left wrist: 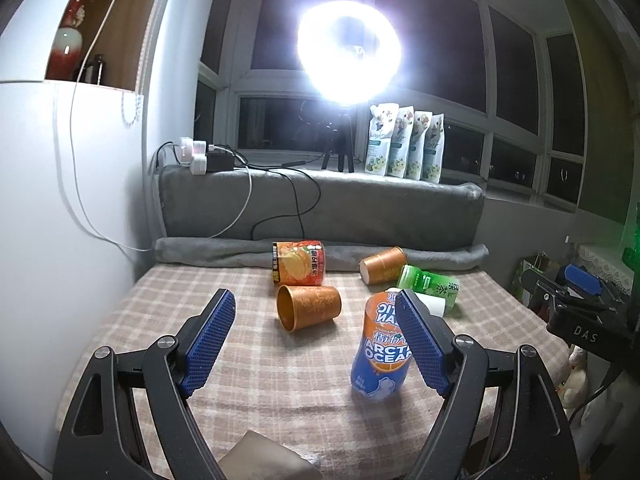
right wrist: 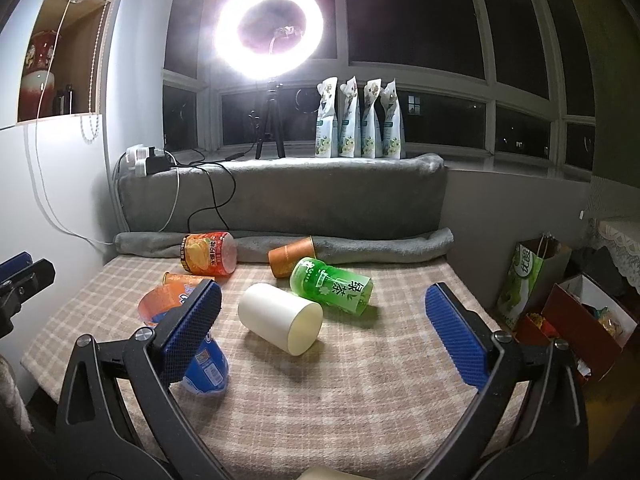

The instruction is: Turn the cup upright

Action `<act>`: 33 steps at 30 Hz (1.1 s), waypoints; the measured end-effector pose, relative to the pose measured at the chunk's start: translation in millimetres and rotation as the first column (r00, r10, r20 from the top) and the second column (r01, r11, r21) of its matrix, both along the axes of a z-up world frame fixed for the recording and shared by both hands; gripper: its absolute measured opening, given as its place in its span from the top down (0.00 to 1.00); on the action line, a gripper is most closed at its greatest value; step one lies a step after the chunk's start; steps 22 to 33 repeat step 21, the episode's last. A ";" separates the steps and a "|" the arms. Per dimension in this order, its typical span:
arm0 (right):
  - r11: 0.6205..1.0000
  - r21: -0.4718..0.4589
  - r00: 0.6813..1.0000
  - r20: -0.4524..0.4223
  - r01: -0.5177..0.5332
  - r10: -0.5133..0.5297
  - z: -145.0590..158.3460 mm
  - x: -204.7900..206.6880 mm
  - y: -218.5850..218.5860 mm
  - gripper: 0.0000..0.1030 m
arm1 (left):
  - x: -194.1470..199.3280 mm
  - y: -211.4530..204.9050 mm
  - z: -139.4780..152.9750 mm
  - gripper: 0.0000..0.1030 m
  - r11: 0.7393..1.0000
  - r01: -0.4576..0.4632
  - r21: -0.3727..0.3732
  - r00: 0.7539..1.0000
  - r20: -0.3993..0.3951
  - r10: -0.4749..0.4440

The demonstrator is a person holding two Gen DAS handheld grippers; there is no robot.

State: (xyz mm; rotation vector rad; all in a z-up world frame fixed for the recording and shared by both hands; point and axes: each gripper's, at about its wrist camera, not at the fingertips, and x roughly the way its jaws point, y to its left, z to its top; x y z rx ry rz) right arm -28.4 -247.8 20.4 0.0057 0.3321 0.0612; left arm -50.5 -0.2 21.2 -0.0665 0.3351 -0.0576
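Note:
Several cups lie on a checked cloth (left wrist: pixel 248 364). An orange paper cup (left wrist: pixel 308 306) lies on its side ahead of my open, empty left gripper (left wrist: pixel 316 340), mouth toward me. A blue Arctic Ocean cup (left wrist: pixel 382 350) stands upside down by the left gripper's right finger. A second orange paper cup (left wrist: pixel 382 265), an orange printed cup (left wrist: pixel 298 267) and a green tea cup (left wrist: pixel 430 286) lie on their sides behind. In the right wrist view a white cup (right wrist: pixel 280 317) lies on its side between the fingers of my open, empty right gripper (right wrist: pixel 324 328), with the green tea cup (right wrist: pixel 332 286) behind it.
A rolled grey blanket (right wrist: pixel 360 246) and a grey cushion (right wrist: pixel 280 196) bound the back of the cloth. Cables (right wrist: pixel 208 200) hang over the cushion. A ring light (right wrist: pixel 268 34) on a tripod and several pouches (right wrist: pixel 356 124) stand on the sill. Bags and boxes (right wrist: pixel 560 312) sit to the right.

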 end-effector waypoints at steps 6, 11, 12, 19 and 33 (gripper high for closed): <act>1.000 0.004 1.000 0.000 0.004 -0.004 -0.2 0.6 -1.1 0.00 | -1.0 -1.0 0.1 0.20 1.000 0.001 0.003 1.000 -0.003 -0.001; 1.000 0.008 1.000 -0.006 0.006 -0.006 -1.3 1.3 -3.3 0.00 | -1.2 -1.3 0.2 0.19 1.000 0.003 0.004 1.000 -0.007 -0.003; 1.000 0.009 1.000 -0.007 0.006 -0.006 -1.8 1.6 -3.9 0.00 | -0.6 -1.6 -0.4 0.19 1.000 0.003 0.005 1.000 -0.009 -0.003; 1.000 0.008 1.000 -0.010 0.007 -0.007 -4.2 2.4 -4.1 0.00 | 2.2 -2.7 -0.8 0.19 1.000 0.002 0.013 1.000 -0.011 -0.002; 1.000 0.007 1.000 -0.009 0.008 -0.008 -4.1 2.3 -4.2 0.00 | 4.2 -2.9 -1.1 0.19 1.000 -0.002 0.018 1.000 -0.010 0.002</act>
